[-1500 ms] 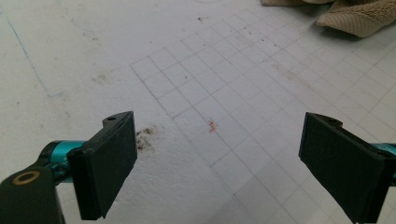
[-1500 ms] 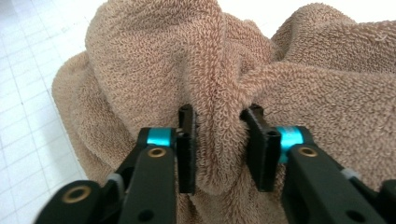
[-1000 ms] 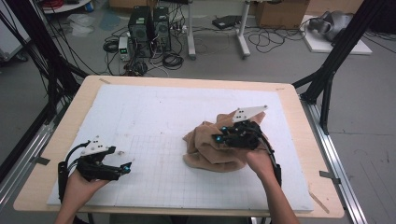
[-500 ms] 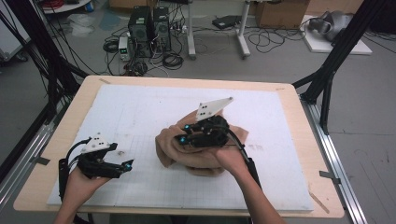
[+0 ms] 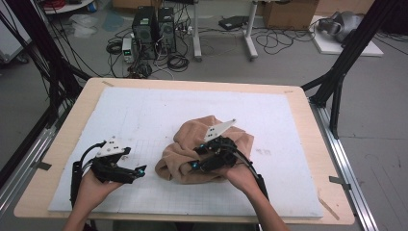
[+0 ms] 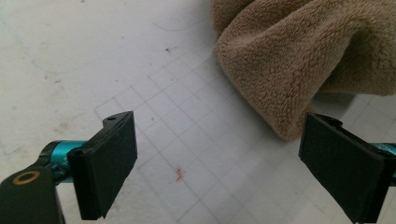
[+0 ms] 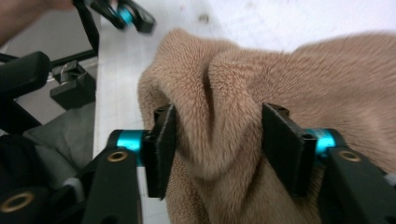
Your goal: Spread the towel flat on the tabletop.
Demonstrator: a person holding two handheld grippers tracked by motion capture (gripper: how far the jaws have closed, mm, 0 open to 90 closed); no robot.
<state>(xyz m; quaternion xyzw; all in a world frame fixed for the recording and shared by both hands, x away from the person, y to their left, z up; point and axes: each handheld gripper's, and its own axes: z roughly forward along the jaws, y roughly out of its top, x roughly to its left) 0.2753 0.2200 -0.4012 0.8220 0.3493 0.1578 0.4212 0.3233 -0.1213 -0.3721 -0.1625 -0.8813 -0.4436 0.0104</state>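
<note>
The right tongs (image 7: 215, 140) have just been opening around a fold of the tan towel (image 5: 192, 154), the pads sitting loose beside it. The left tongs (image 6: 219, 158) are gaping, released, near its corner. The fuzzy, crumpled towel is lying mid-table (image 5: 298, 144), its long axis running diagonally.

No legible text, label, brand, number or sign appears in any view. The white mat (image 5: 144, 110) carries only a faint printed grid of squares, without figures, and the equipment at the upper left of the high view is too small to read.
</note>
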